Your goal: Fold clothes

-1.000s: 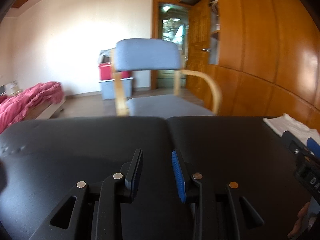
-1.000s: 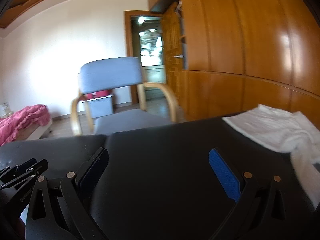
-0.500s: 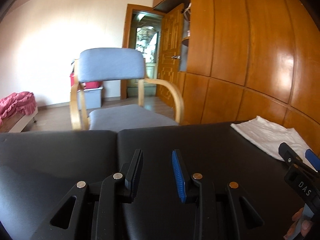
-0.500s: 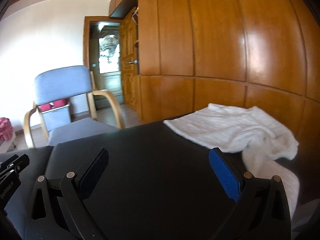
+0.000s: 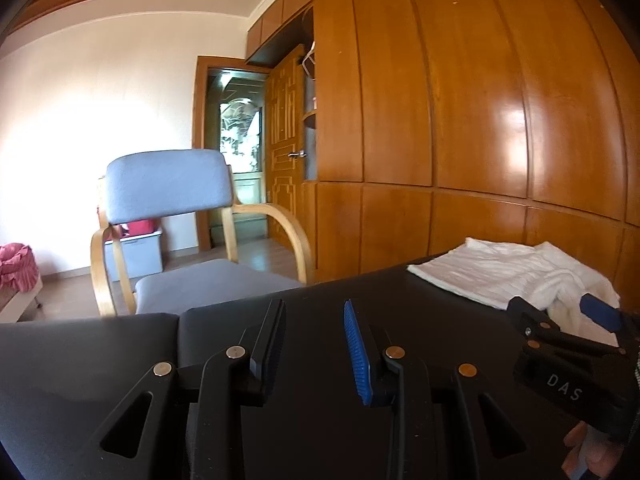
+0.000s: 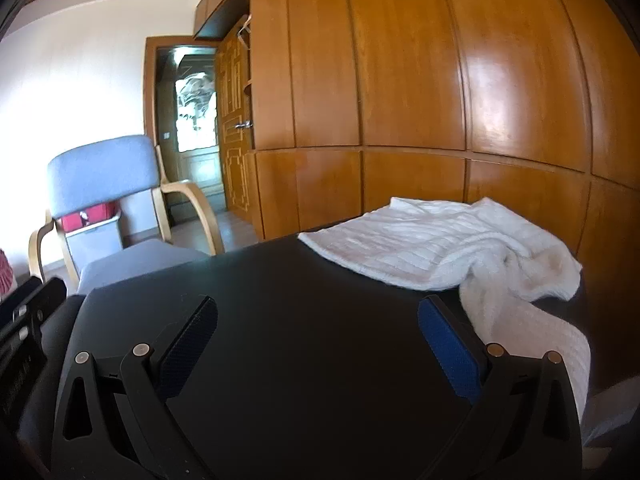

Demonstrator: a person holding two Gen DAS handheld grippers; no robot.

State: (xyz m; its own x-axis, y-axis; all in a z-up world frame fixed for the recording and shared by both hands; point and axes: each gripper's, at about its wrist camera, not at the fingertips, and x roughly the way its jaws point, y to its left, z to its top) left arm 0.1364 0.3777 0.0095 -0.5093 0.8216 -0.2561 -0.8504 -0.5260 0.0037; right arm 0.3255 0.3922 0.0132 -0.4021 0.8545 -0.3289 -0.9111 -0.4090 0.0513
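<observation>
Our right gripper (image 6: 318, 344) is spread wide, our left gripper (image 5: 316, 340) narrowly parted, both empty above the black worktop (image 6: 304, 280) whose far right holds a rumpled white garment (image 6: 448, 248), a blue chair (image 5: 168, 188) beyond.

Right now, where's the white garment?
The white garment lies crumpled at the far right end of the black table, by the wooden wardrobe, just ahead and right of the right gripper.
</observation>
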